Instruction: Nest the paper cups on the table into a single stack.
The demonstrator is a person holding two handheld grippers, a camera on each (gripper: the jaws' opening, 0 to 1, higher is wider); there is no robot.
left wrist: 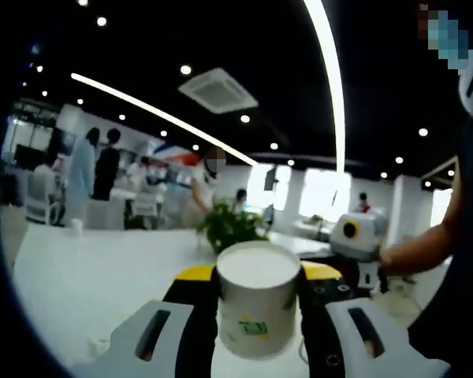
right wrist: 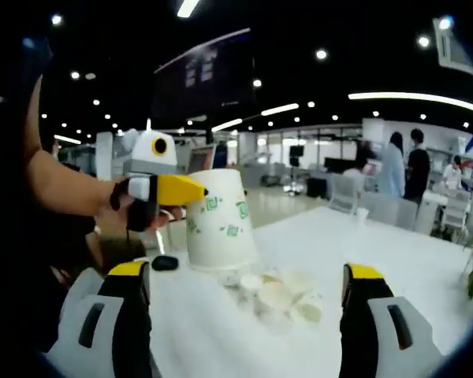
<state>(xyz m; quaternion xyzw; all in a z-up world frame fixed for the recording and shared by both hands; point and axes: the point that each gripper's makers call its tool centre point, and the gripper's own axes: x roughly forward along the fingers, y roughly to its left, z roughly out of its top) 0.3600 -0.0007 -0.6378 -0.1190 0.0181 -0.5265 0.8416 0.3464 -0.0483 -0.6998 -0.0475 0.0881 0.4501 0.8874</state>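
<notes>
While the left claw [left wrist: 258,335] clamps a white paper cup [left wrist: 258,299] between its yellow-tipped jaws, the cup sits upside down, its flat base toward the camera and a small green mark low on its side. Seen from the right gripper view, that same left claw [right wrist: 191,190] comes in from the left, held by a person's hand [right wrist: 142,211], and grips the inverted cup [right wrist: 219,220] by its upper side; the cup's wide rim rests at or just above the white desk [right wrist: 394,244], and I cannot tell which. Green square marks dot its wall. Just in front of it, nearer the right camera, a loose cluster of small cups [right wrist: 274,293] lies on the desk, blurred, some showing their round openings. A small dark object [right wrist: 165,263] lies on the desk just left of the held cup. The right claw [right wrist: 247,295] has its jaws wide apart, holding nothing, with the cluster between them. A green potted plant [left wrist: 230,227] stands on the desk beyond the held cup.
</notes>
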